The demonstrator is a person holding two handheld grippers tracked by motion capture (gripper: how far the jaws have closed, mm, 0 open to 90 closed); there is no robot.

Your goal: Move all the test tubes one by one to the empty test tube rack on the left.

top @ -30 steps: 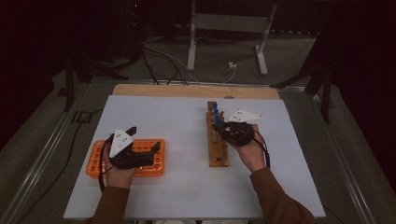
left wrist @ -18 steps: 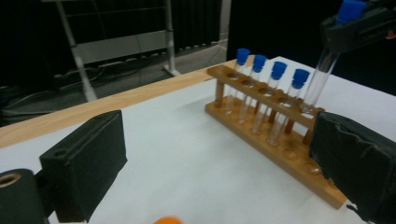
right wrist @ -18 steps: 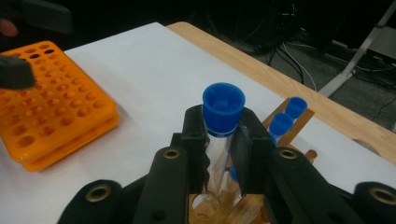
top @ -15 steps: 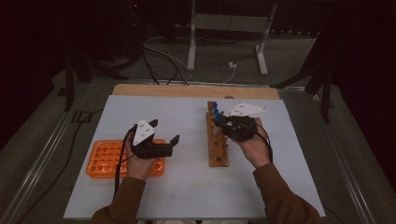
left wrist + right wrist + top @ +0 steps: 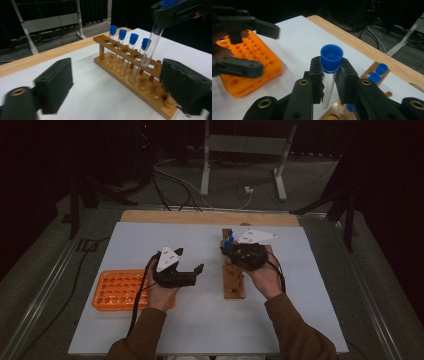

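Orange tray [image 5: 117, 289] sits near the mat's left edge, toward the front. Left gripper [image 5: 192, 270] hangs just right of it, jaws wide with nothing between them; they've just been closing a bit, still nothing in the gap. It points right, at the wooden rack [image 5: 233, 270] near mat centre.

In the left gripper view the rack [image 5: 130, 65] holds four capped tubes [image 5: 120, 52] upright in a row.

Right gripper [image 5: 231, 251] is over the rack's far half, clamped on a tube [image 5: 329, 82] just under its blue cap [image 5: 331, 58]. Tube [image 5: 151, 46] is near upright, slightly tilted, bottom just above a free hole next to the row.

Judgement: tube lies right of the left gripper, long axis vertical; handover or tray transfer turns on that gap.
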